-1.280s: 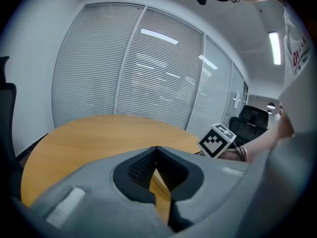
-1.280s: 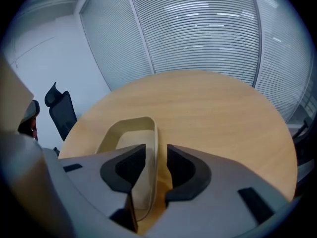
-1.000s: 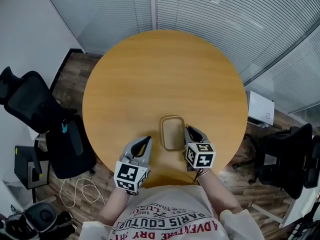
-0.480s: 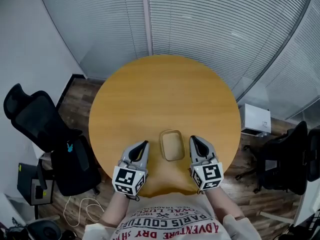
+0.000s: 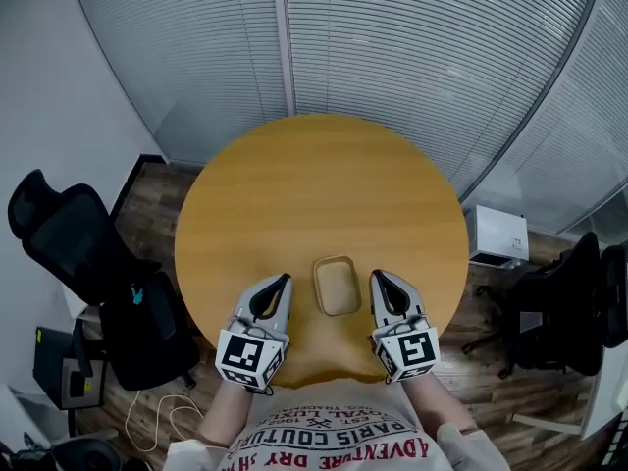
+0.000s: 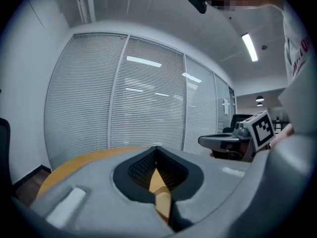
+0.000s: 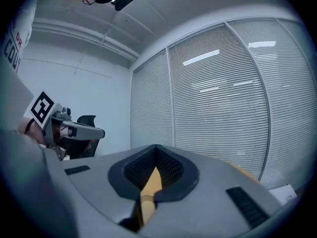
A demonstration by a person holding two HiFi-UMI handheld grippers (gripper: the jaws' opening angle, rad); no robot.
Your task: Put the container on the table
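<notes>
A shallow tan container (image 5: 336, 285) with rounded corners sits on the round wooden table (image 5: 314, 189), near the front edge. My left gripper (image 5: 282, 282) hovers just left of it, shut and holding nothing. My right gripper (image 5: 378, 277) hovers just right of it, also shut and holding nothing. Neither touches the container. In the left gripper view the closed jaws (image 6: 156, 150) point level toward the blinds, with the right gripper's marker cube (image 6: 261, 128) off to the side. The right gripper view shows its own closed jaws (image 7: 156, 149) and the left gripper (image 7: 59, 123) beyond.
Black office chairs stand on the floor left (image 5: 74, 238) and right (image 5: 569, 307) of the table. A white box (image 5: 498, 235) sits on the floor by the right side. Slatted glass walls (image 5: 392, 57) curve behind the table.
The right gripper, which was against the container's right side, has drawn away, risen and shut. The left gripper has also risen. The container stays on the table.
</notes>
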